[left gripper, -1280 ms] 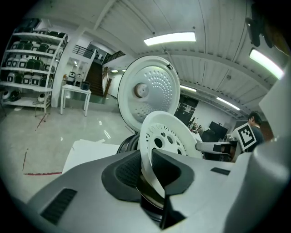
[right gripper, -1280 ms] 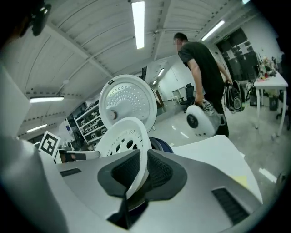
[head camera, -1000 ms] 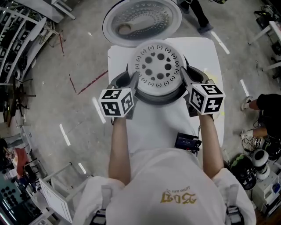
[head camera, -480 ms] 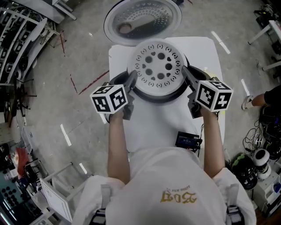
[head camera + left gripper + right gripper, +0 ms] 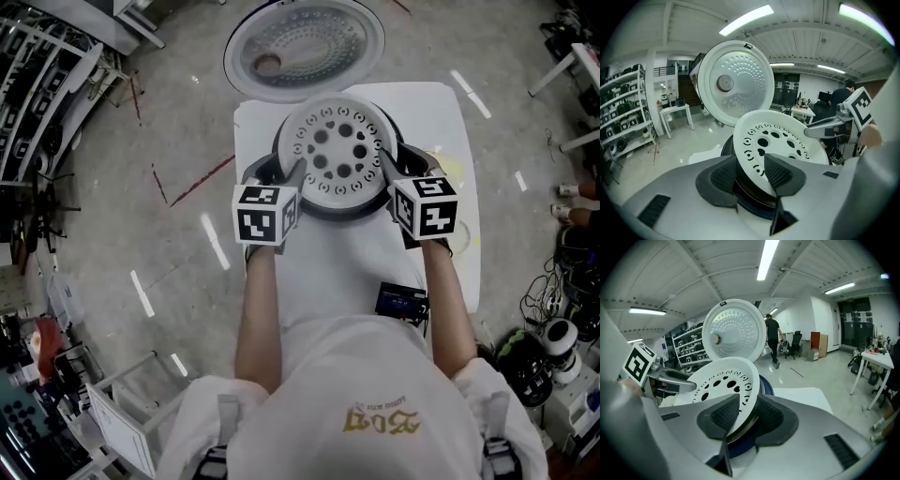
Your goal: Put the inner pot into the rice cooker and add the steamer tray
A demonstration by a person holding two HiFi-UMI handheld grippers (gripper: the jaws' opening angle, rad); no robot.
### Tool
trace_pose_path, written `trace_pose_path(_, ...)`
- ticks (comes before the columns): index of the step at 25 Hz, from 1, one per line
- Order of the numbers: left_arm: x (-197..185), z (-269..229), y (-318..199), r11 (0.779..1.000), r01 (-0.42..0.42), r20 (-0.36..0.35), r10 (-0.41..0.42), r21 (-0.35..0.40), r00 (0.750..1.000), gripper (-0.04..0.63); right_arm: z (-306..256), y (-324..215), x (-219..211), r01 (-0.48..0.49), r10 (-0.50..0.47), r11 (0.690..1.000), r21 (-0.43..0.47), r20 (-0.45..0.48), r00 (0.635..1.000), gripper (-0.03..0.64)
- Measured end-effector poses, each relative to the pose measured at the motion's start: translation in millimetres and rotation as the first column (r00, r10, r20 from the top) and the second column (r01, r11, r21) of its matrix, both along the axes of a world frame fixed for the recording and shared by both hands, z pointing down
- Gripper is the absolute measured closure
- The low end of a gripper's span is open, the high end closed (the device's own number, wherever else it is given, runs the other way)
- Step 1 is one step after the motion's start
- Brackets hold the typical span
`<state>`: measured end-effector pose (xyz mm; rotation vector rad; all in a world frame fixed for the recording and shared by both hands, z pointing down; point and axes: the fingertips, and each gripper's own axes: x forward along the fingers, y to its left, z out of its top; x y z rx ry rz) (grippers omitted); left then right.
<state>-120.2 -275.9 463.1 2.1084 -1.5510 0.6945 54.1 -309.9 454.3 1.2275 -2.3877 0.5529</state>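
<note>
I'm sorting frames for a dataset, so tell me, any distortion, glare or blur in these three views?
Head view: evenly lit and sharp, the steamer tray crisp, no hard shadows. Left gripper view: heavy fisheye bending straight lines, dark corners, the ceiling light blown out. Right gripper view: same fisheye and dark corners, its light strip glaring.

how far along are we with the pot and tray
Done: the tray sits on the cooker, hiding the pot. In hand: the left gripper and right gripper jaws are opening, with the tray's rim between them. Left, likely: pull both away; the lid stands open.
</note>
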Motion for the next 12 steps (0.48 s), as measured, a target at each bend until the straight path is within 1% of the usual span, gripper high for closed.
trace_pose_path(3, 3.3, 3.4, -0.6, 1.000, -0.020, 0.039, 0.019, 0.007, 0.999, 0.368, 4.5, -0.7, 0.0, -0.011, 0.011, 1.000, 0.016, -0.019, 1.000, 0.482)
trace_pose_path(6, 8.5, 4.0, -2.8, 0.999, -0.043, 0.074, 0.041, 0.027, 0.996, 0.337, 2.7, -2.0, 1.5, -0.033, 0.035, 0.998, 0.049, -0.038, 0.999, 0.468)
trace_pose_path(8, 10.5, 2.8, -4.5, 0.997, -0.052, 0.081, 0.048, 0.049, 0.996, 0.313, 1.5, -2.0, 3.0, -0.041, 0.045, 0.997, 0.067, -0.052, 0.998, 0.462)
trace_pose_path(9, 10.1, 2.6, -4.8, 0.997, -0.056, 0.095, 0.050, 0.062, 0.994, 0.275, 0.9, -1.5, 4.0, -0.046, 0.050, 0.996, 0.073, -0.054, 0.997, 0.454)
trace_pose_path(11, 9.0, 0.7, -5.1, 0.994, -0.065, 0.132, 0.052, 0.094, 0.990, 0.252, -3.0, 0.8, 7.9, -0.062, 0.067, 0.994, 0.088, -0.054, 0.996, 0.446)
trace_pose_path(12, 8.5, -0.7, -5.3, 0.992, -0.066, 0.139, 0.050, 0.110, 0.989, 0.239, -6.3, 2.9, 10.5, -0.073, 0.078, 0.993, 0.098, -0.049, 0.996, 0.447)
